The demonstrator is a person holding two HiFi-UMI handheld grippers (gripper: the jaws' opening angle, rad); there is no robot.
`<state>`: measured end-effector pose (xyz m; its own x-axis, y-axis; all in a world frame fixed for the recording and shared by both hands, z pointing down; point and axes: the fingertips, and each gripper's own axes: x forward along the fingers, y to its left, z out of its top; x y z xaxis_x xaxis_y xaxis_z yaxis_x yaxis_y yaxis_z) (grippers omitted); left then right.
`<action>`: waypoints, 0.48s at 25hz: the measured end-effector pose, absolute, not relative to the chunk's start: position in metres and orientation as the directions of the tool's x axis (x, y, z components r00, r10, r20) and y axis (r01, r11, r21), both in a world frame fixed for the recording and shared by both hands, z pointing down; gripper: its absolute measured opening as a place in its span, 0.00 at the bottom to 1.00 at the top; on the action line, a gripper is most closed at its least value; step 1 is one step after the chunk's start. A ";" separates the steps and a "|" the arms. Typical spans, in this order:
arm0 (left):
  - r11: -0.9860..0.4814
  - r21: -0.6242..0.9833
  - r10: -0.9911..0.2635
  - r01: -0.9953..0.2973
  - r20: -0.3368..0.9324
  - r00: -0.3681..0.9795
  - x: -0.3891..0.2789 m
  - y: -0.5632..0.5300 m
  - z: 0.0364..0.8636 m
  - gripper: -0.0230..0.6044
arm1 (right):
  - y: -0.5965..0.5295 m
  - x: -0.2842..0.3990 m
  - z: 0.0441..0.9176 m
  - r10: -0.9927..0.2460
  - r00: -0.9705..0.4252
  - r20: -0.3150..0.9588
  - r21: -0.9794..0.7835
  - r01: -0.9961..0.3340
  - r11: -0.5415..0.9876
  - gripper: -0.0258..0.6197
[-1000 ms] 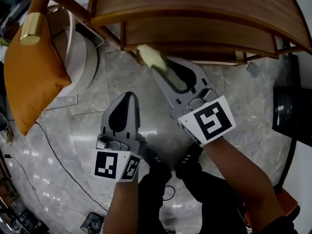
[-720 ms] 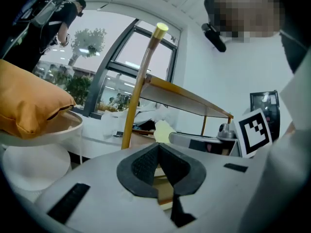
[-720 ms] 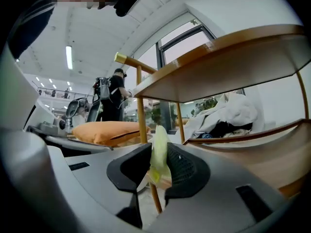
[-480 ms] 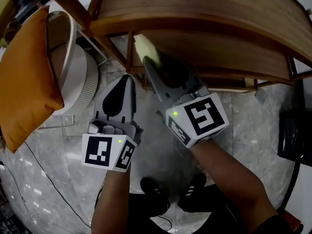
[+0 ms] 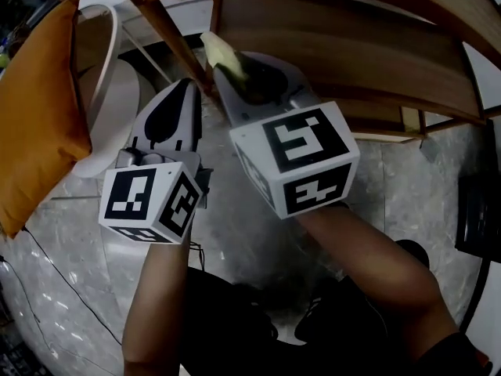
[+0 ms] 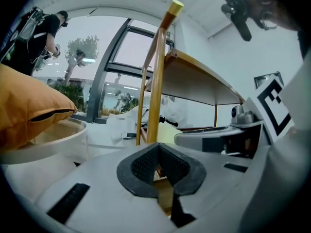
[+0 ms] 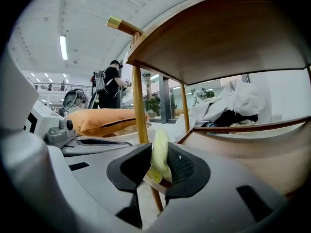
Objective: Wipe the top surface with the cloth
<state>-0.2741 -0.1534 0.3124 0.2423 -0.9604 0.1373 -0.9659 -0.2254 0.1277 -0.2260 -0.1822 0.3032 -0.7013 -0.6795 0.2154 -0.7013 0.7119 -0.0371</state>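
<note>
My right gripper (image 5: 225, 67) is shut on a pale yellow-green cloth (image 5: 217, 51), whose end sticks out past the jaws beside the wooden shelf unit's front left post (image 5: 168, 34). In the right gripper view the cloth (image 7: 159, 149) stands pinched between the black pads (image 7: 182, 168), below the underside of the top board (image 7: 218, 38). My left gripper (image 5: 189, 87) is shut with nothing in it, just left of the right one. From the left gripper (image 6: 158, 148) the top board (image 6: 194, 79) shows above and ahead. The board's upper face is mostly out of sight.
An orange cushion (image 5: 35, 108) lies on a white round seat (image 5: 106, 104) at the left. A brass-capped post (image 7: 115, 22) rises at the shelf's corner. Crumpled clothes (image 7: 233, 106) lie on a lower shelf (image 7: 252, 127). A person (image 7: 112, 84) stands far off. A dark object (image 5: 479, 210) is at the right edge.
Both grippers have risen from near the floor up along the shelf unit's front left corner, closer to the head camera. The cloth has stayed in the right gripper.
</note>
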 end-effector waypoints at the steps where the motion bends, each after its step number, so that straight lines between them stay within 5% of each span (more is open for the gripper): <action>1: -0.228 0.128 -0.959 -0.965 0.141 0.246 -0.273 -0.154 0.314 0.06 | -0.184 -0.225 0.305 -0.691 -0.690 0.217 -0.032 -0.712 0.701 0.19; 12: -0.290 0.078 -0.944 -0.954 0.142 0.298 -0.260 -0.154 0.308 0.06 | -0.181 -0.233 0.318 -0.701 -0.642 0.311 0.068 -0.720 0.690 0.19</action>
